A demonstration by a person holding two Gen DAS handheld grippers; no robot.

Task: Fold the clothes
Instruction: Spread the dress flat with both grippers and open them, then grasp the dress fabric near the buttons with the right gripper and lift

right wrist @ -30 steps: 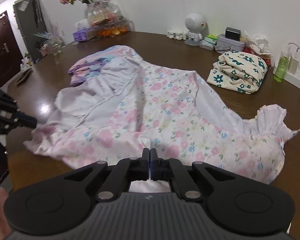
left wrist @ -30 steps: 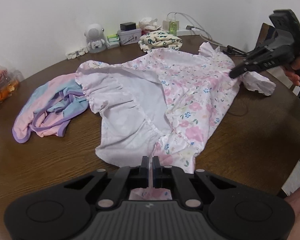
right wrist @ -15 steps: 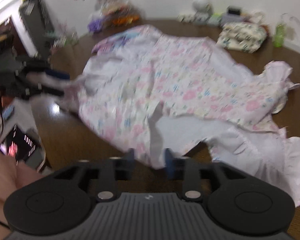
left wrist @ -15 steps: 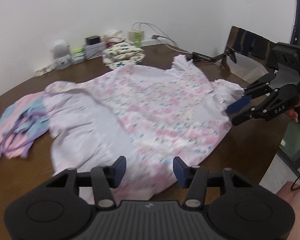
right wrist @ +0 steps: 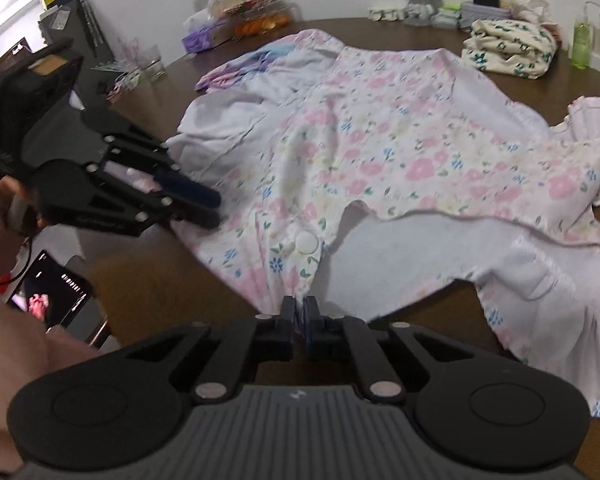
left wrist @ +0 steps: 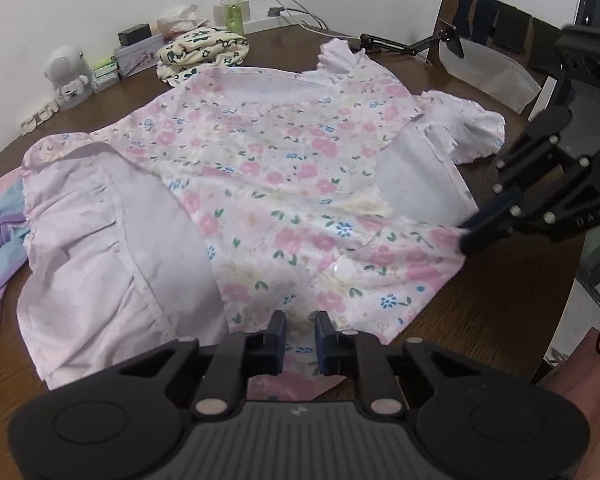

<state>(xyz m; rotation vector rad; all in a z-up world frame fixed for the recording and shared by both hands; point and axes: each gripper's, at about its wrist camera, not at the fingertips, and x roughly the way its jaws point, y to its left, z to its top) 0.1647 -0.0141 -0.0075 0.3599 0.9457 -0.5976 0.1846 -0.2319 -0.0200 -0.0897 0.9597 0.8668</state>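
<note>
I take the floral dress (left wrist: 284, 184) as my reference; it lies spread across the brown wooden table (left wrist: 500, 300), its printed body uppermost and its plain pale lining turned out along two sides.

Left gripper (left wrist: 300, 330): the jaws are closing, with a narrow gap between them. The near edge of the dress lies between the pads — I cannot confirm from the left wrist view that they press on the cloth. In the right wrist view this gripper (right wrist: 208, 208) sits at the dress's left edge, its tips on the fabric.

Right gripper (right wrist: 299, 312): the jaws are clenched on the dress's near edge, just below the round white snap (right wrist: 306, 242). A thin fold of cloth is pinched between the pads. In the left wrist view the same gripper (left wrist: 472, 236) meets the dress's right edge.

Beyond the dress:
- a folded cream garment with dark flowers (left wrist: 202, 50), near its far edge;
- a pink, blue and purple garment (left wrist: 0, 232), touching its left side and partly under it;
- a small white figure (left wrist: 68, 76) and a green bottle (left wrist: 233, 16), well behind it by the wall.

A phone (right wrist: 52, 292) with a lit screen lies off the dress's near left corner.
</note>
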